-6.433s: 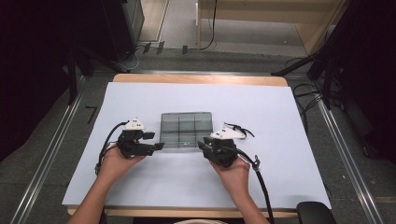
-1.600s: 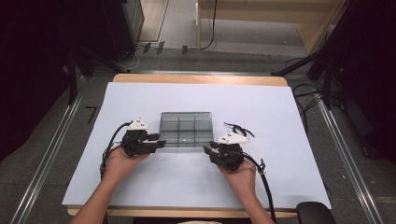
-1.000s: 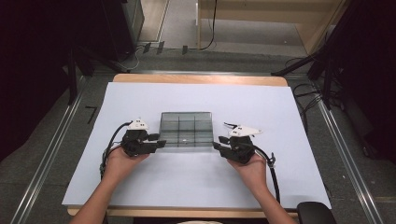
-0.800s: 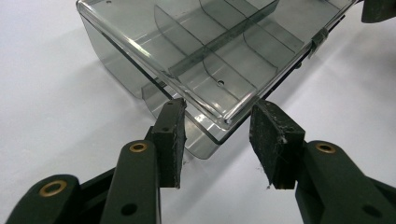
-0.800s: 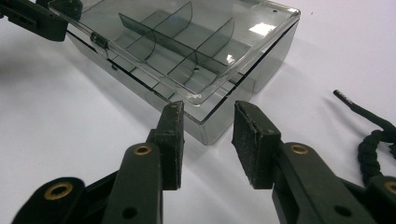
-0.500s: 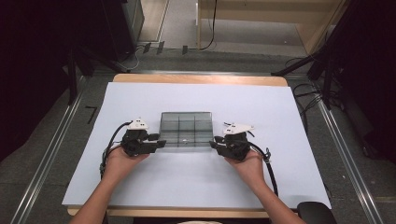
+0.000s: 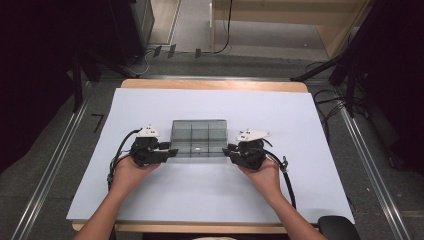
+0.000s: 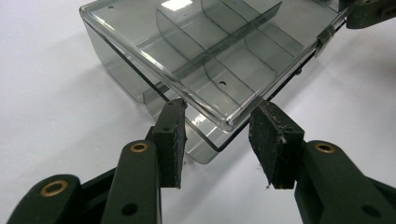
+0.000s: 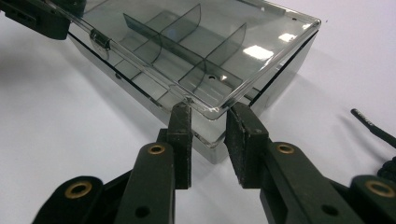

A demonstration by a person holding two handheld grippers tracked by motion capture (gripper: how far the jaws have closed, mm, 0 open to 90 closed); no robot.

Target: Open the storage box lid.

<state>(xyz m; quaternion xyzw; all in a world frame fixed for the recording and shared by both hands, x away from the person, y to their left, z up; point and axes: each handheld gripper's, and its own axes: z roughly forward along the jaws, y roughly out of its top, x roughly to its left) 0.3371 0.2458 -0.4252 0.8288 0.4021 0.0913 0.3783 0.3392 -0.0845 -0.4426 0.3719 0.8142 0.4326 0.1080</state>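
Note:
A clear smoky plastic box [image 7: 199,137] with inner dividers and a shut lid lies on the white table cover. My left gripper [image 7: 171,153] is at its near left corner. In the left gripper view the box [image 8: 205,51] has that corner between the left gripper's [image 8: 219,140] pads, which press on it. My right gripper [image 7: 229,151] is at the near right corner. In the right gripper view the box [image 9: 196,51] has its lid corner between the right gripper's [image 9: 210,140] pads; the jaws have just been closing and both pads touch it.
The white cover [image 7: 210,200] spans the wooden table, with bare room before and behind the box. Black cables trail from both grippers, one [image 9: 373,126] lying right of the box. Dark stands and floor rails surround the table.
My right gripper has slid left to the box's near right corner and its jaws have narrowed. The left gripper and the box have stayed put.

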